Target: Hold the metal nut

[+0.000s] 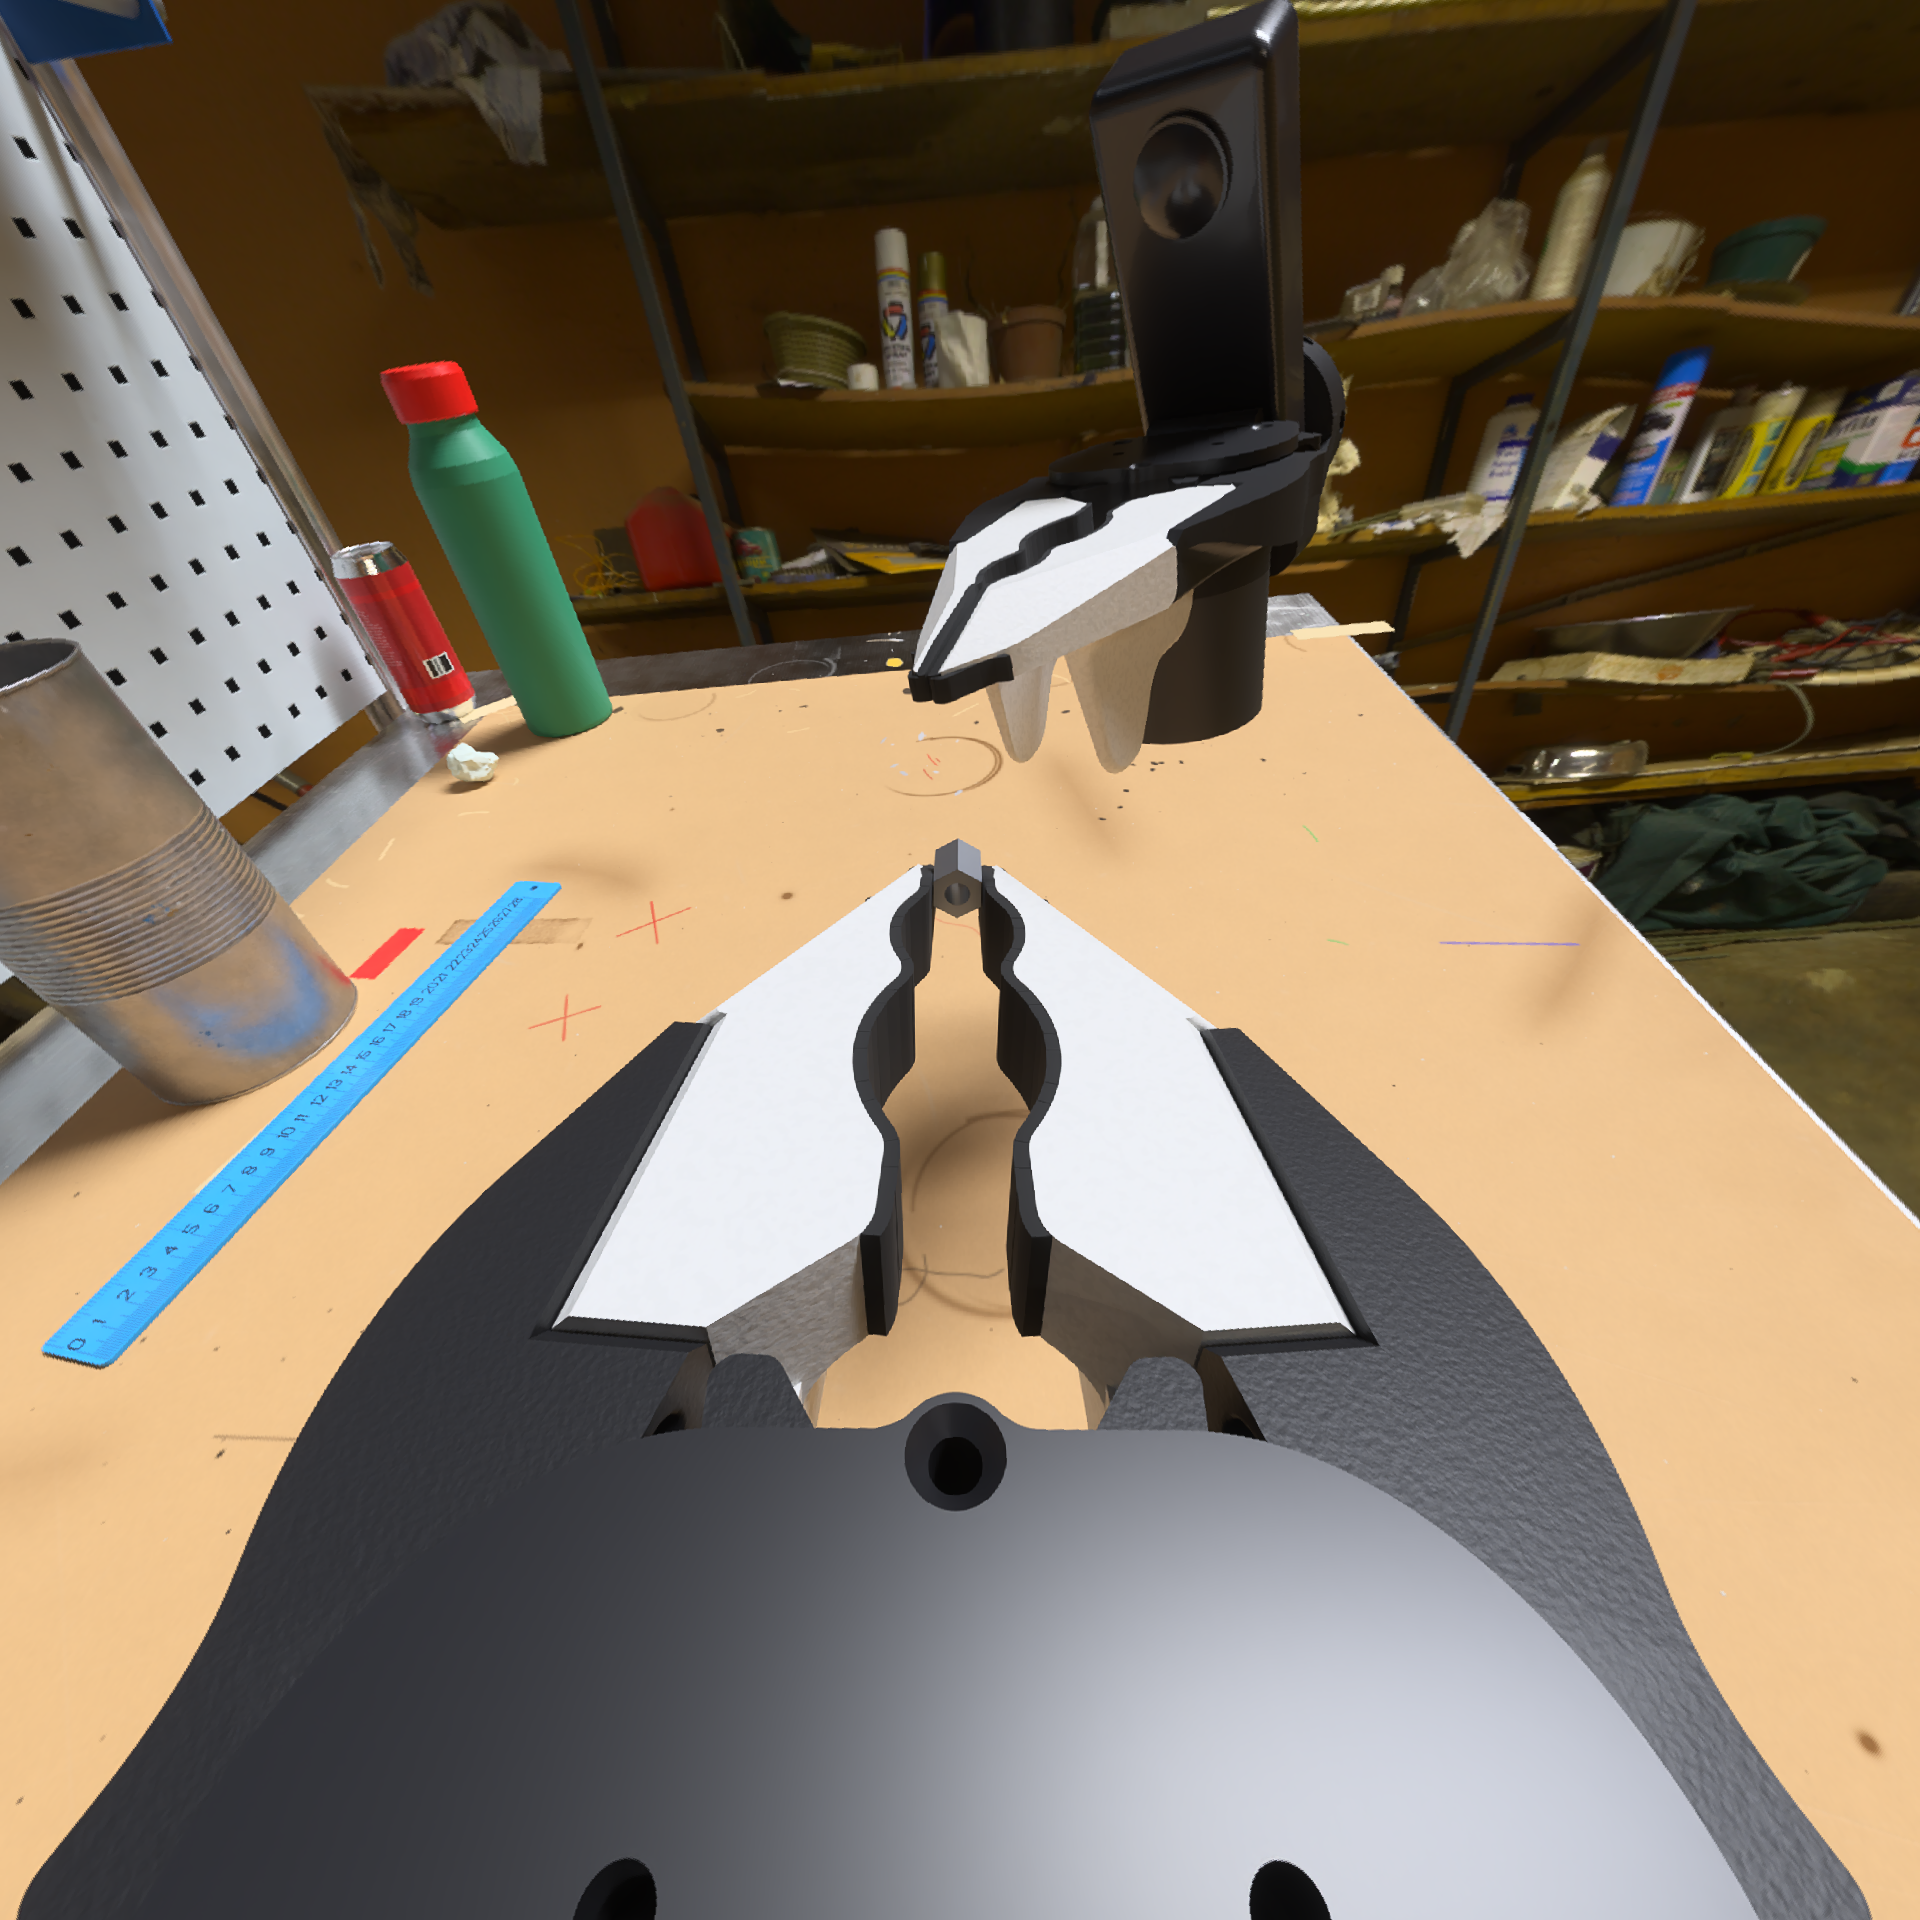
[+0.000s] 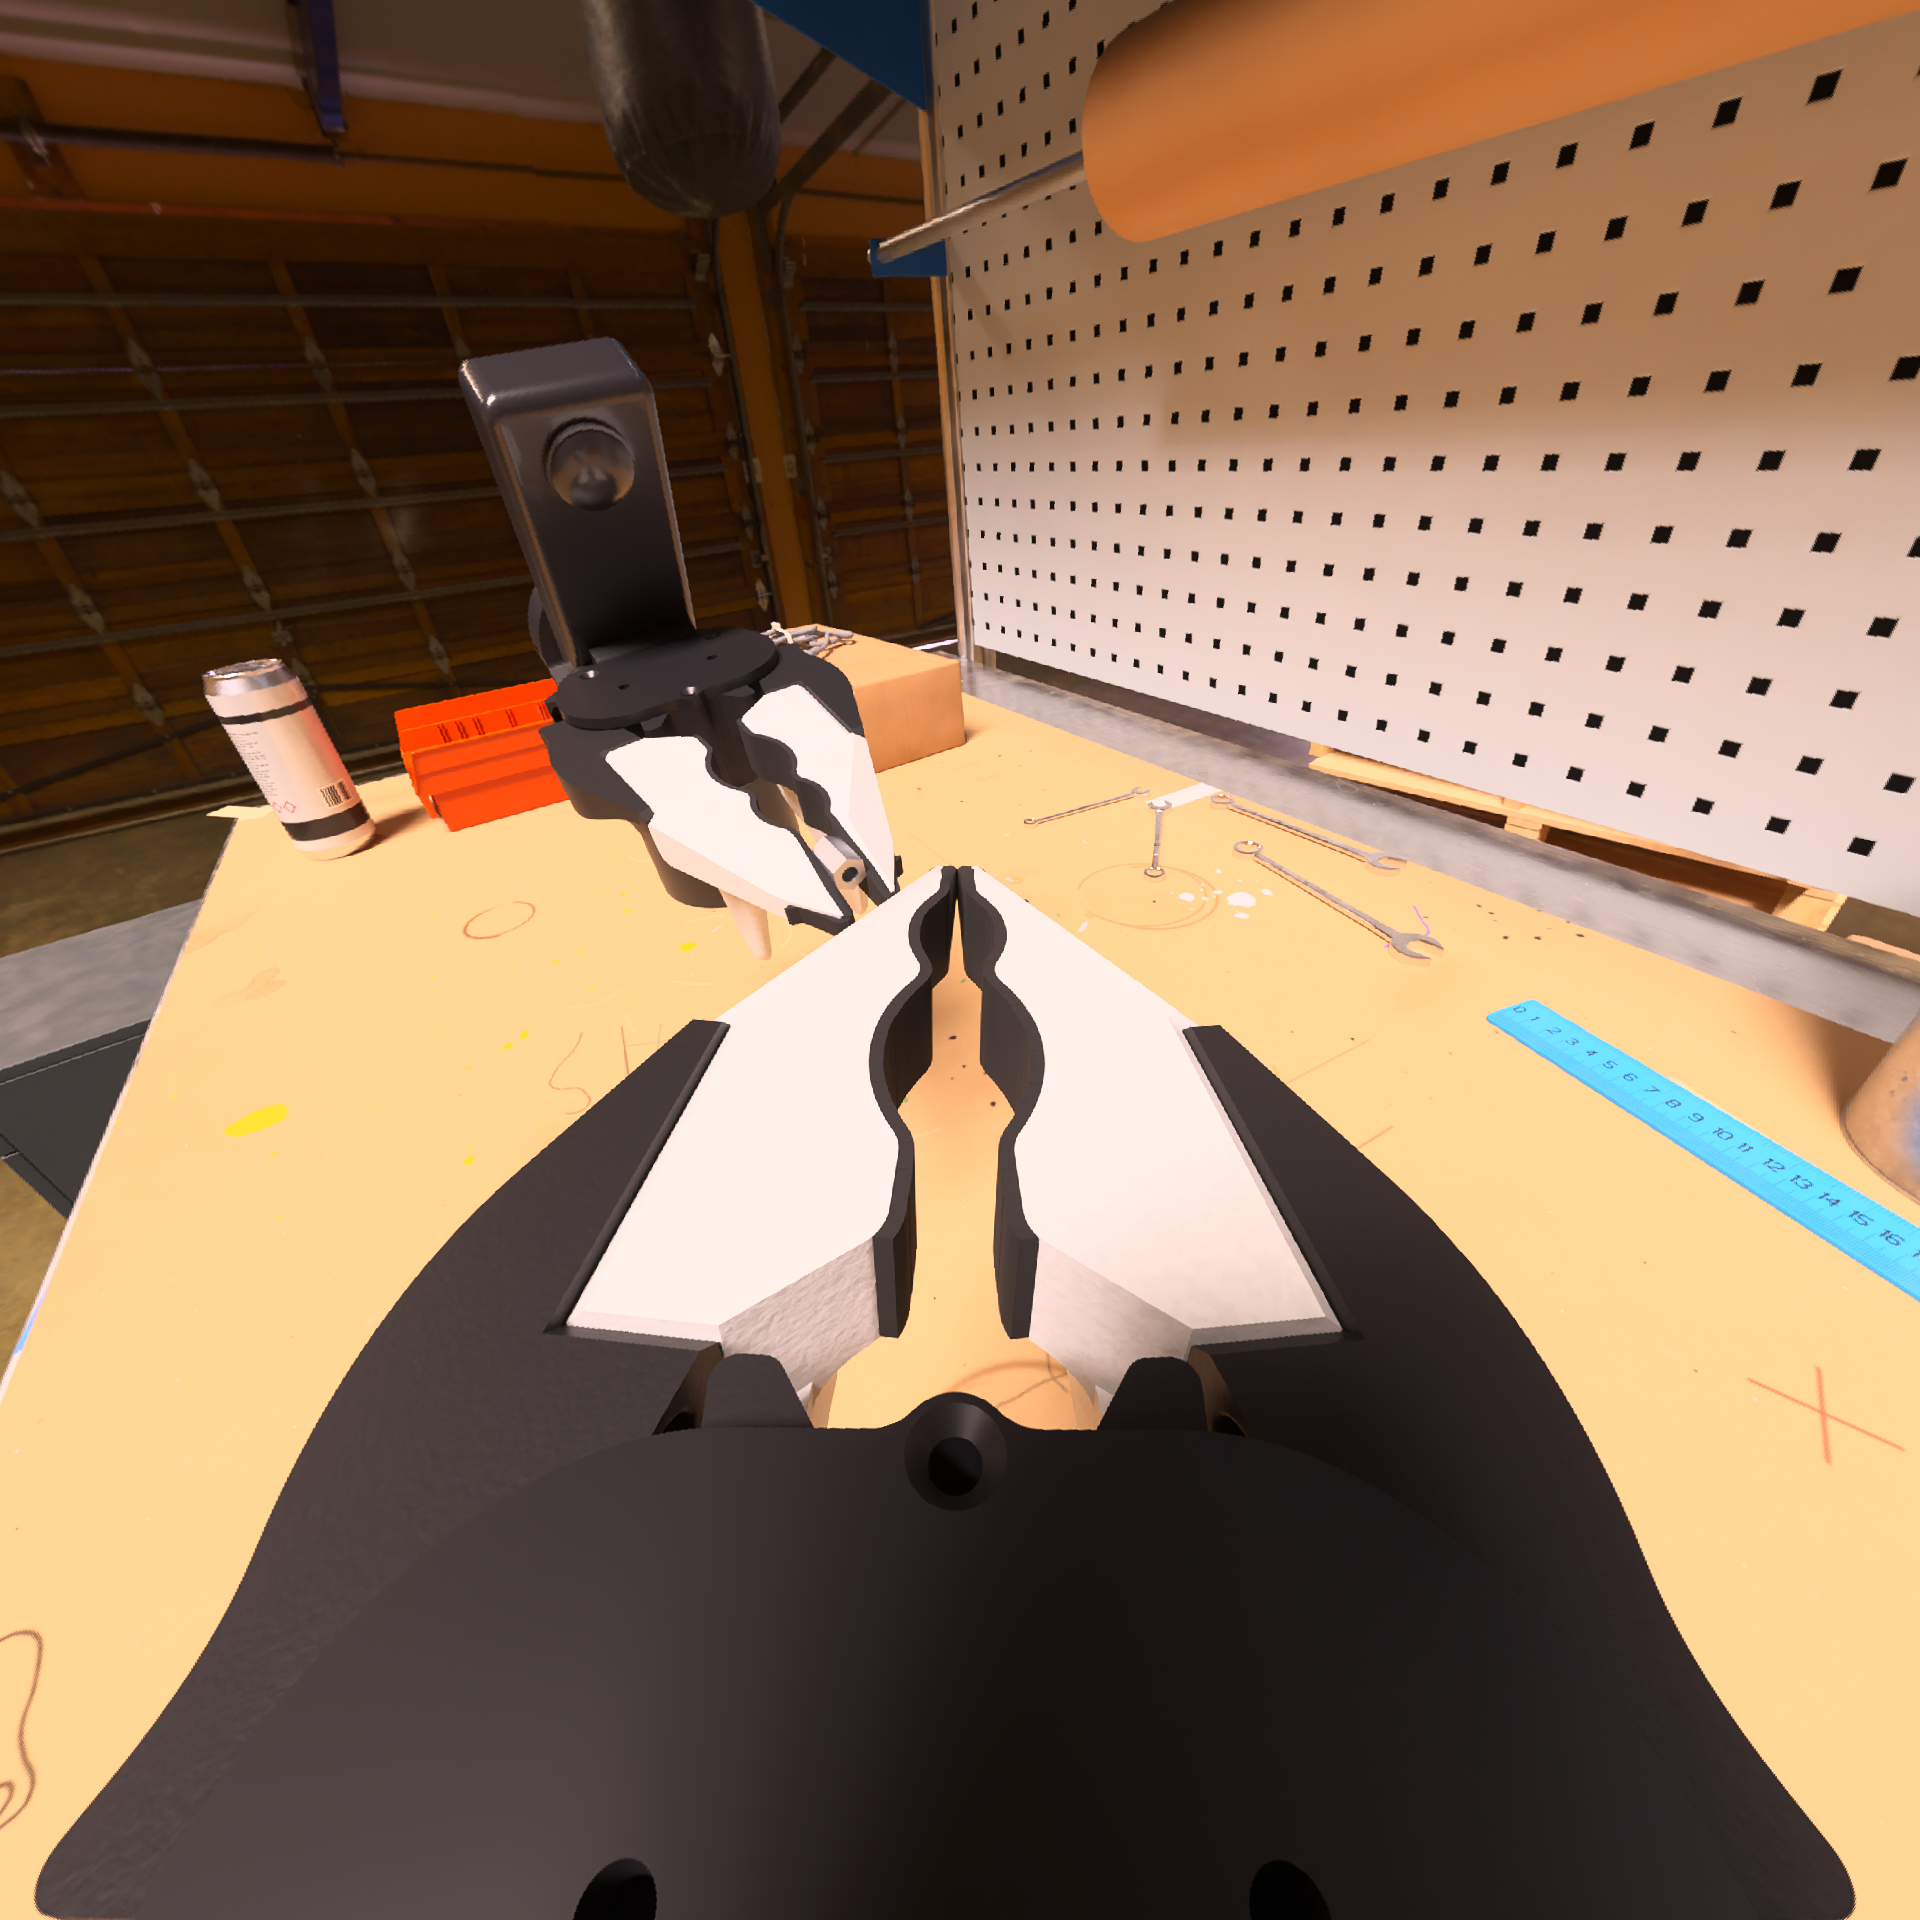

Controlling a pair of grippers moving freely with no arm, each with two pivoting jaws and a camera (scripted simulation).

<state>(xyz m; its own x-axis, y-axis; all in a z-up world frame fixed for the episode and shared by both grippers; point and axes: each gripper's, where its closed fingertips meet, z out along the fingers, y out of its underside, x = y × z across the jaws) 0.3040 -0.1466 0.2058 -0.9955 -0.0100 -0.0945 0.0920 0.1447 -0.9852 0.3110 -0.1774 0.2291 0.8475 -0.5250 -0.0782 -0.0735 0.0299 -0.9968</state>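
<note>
A small grey hexagonal metal nut [image 1: 956, 878] is pinched between the tips of my left gripper [image 1: 956, 891], lifted above the tan table [image 1: 1351, 1143]. In the right wrist view the same nut [image 2: 844, 862] shows between the left gripper's fingertips [image 2: 857, 888], just left of my own tips. My right gripper [image 2: 954, 878] is shut and empty, its tips touching. In the left wrist view the right gripper [image 1: 940, 681] hovers farther back over the table, shut.
A steel pipe [image 1: 135, 883], blue ruler [image 1: 301, 1122], green bottle [image 1: 488, 551] and red can [image 1: 400, 629] stand at the left. Wrenches [image 2: 1330, 883], a white can [image 2: 286, 758], an orange bin [image 2: 478, 748] and a cardboard box [image 2: 904, 686] lie near the pegboard [image 2: 1455, 520].
</note>
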